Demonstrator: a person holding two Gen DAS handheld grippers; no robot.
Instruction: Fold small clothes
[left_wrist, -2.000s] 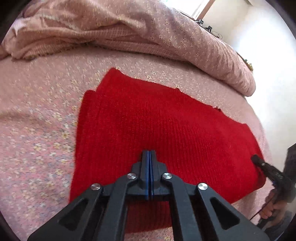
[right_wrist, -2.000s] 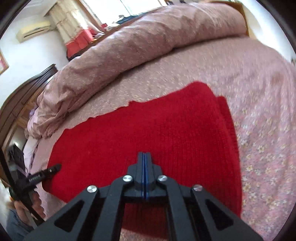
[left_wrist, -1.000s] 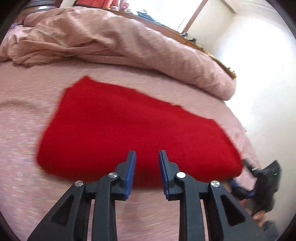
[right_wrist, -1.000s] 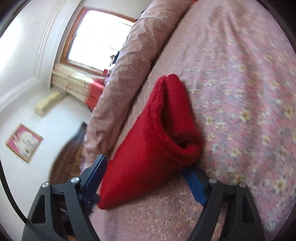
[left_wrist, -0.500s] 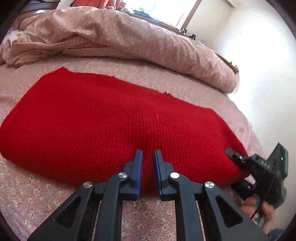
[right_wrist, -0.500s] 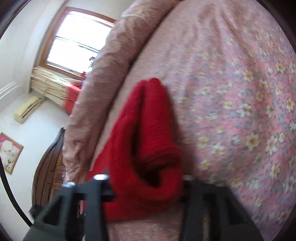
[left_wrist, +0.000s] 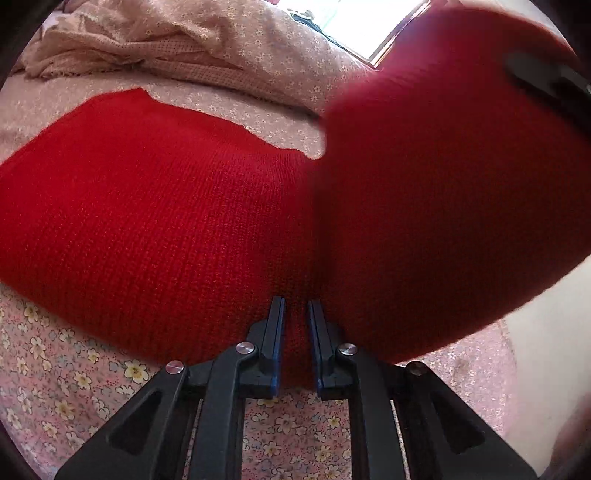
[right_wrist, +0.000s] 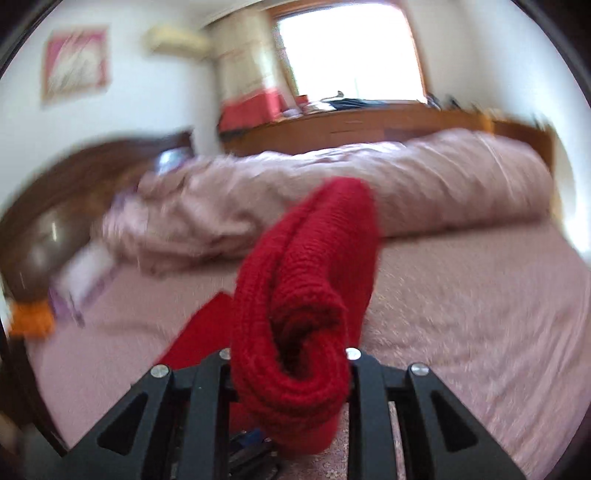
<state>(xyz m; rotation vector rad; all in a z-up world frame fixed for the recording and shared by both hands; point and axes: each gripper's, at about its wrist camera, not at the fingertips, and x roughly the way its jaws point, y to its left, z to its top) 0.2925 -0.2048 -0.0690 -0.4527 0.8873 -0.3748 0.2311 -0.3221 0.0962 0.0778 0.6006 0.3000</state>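
Note:
A red knit garment (left_wrist: 147, 206) lies flat on the bed, and its right end (left_wrist: 443, 184) is lifted and curls over toward the middle. My left gripper (left_wrist: 295, 317) sits at the garment's near edge, shut, with the knit pinched between its blue pads. In the right wrist view my right gripper (right_wrist: 291, 354) holds the rolled end of the garment (right_wrist: 306, 280) up above the bed. Its jaws are closing and the thick fold fills the gap between them, hiding the pads. A black part of the right gripper (left_wrist: 546, 85) shows at the top right of the left wrist view.
A bunched pink floral quilt (left_wrist: 207, 48) runs along the far side of the bed (right_wrist: 461, 192). The floral sheet (left_wrist: 74, 387) shows in front of the garment. A dark wooden headboard (right_wrist: 74, 177) and an orange item (right_wrist: 29, 317) are at the left, a window (right_wrist: 351, 55) behind.
My right gripper closed on the garment's right end, rolled upright and swung it up off the bed toward the middle. My left gripper sank to the near edge and closed on the knit.

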